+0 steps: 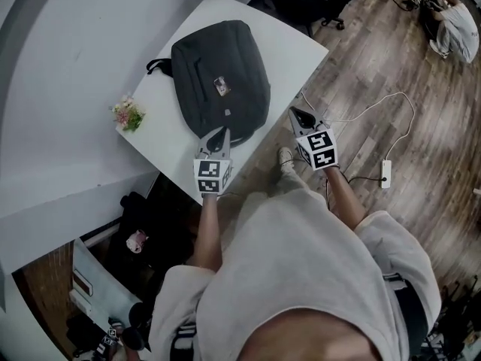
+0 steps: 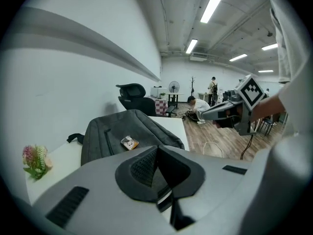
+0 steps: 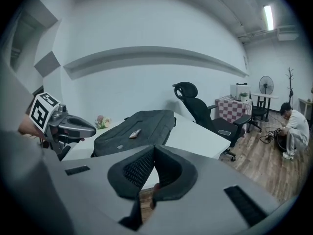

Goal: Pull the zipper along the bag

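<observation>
Both clenched empty: left gripper [image 1: 218, 135] over the bag's [image 1: 220, 81] end at the table's [image 1: 293, 51] near edge, right gripper [image 1: 301, 115] past that edge; an unpinned bag could get dragged off when tugged.

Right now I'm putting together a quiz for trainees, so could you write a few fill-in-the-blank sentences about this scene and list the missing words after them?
1. The backpack lies on a table whose top is ____.
2. The left gripper and the right gripper both have their jaws ____, with nothing between them.
3. In the head view, the small bunch of flowers sits to the ____ of the backpack.

Missing words: white; shut; left.
</observation>
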A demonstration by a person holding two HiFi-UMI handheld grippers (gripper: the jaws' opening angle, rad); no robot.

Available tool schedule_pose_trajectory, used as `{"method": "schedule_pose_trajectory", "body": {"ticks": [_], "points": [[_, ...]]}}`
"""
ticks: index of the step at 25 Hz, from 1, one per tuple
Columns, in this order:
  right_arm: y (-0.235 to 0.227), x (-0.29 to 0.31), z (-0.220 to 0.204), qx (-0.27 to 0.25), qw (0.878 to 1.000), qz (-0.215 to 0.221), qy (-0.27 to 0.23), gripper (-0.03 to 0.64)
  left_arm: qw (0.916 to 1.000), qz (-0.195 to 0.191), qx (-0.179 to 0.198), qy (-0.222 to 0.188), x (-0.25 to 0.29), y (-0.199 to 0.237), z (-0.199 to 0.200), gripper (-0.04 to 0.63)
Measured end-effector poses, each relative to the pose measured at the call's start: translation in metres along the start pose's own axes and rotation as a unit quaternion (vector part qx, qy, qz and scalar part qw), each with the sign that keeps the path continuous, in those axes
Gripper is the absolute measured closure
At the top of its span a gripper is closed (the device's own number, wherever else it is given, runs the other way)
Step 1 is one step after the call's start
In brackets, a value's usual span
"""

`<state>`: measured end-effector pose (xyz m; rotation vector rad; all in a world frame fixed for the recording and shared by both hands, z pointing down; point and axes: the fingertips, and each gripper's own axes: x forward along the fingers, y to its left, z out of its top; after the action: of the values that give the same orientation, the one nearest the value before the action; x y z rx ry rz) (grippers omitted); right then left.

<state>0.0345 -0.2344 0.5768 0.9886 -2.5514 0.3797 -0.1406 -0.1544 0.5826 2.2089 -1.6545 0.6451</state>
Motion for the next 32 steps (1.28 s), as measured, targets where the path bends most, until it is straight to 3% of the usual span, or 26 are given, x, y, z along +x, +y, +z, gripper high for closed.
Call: {"method": "schedule_pose_trajectory", "body": {"ticks": [7, 12, 14, 18, 22, 25, 29, 32], "points": [[-0.008, 0.024, -0.02, -0.001, 0.999, 0.026, 0.028, 0.604, 0.9953, -0.019, 0.085, 0.042, 0.013, -0.006, -0.012, 0.569], [-0.007, 0.044, -0.032, -0.008, 0.998, 0.032, 0.049, 0.603, 0.981, -0.059, 0.169, 0.074, 0.016, -0.013, -0.03, 0.566], [-0.005, 0.052, -0.036, -0.013, 0.998, 0.032, 0.058, 0.603, 0.9724, -0.082, 0.199, 0.09, 0.018, -0.017, -0.042, 0.565], [-0.004, 0.062, -0.043, -0.014, 0.997, 0.021, 0.07, 0.603, 0.9482, -0.125, 0.267, 0.117, 0.022, -0.023, -0.062, 0.462], [-0.005, 0.073, -0.053, -0.023, 0.996, 0.009, 0.085, 0.603, 0.9306, -0.147, 0.307, 0.133, 0.033, -0.024, -0.073, 0.438], [-0.004, 0.083, -0.058, -0.04, 0.994, 0.015, 0.097, 0.599, 0.9158, -0.16, 0.335, 0.153, 0.043, -0.026, -0.082, 0.436], [-0.006, 0.103, -0.065, -0.064, 0.991, 0.029, 0.118, 0.538, 0.8998, -0.165, 0.366, 0.17, 0.049, -0.028, -0.088, 0.442], [-0.01, 0.118, -0.07, -0.073, 0.988, 0.037, 0.133, 0.512, 0.8809, -0.176, 0.397, 0.187, 0.051, -0.031, -0.092, 0.486]]}}
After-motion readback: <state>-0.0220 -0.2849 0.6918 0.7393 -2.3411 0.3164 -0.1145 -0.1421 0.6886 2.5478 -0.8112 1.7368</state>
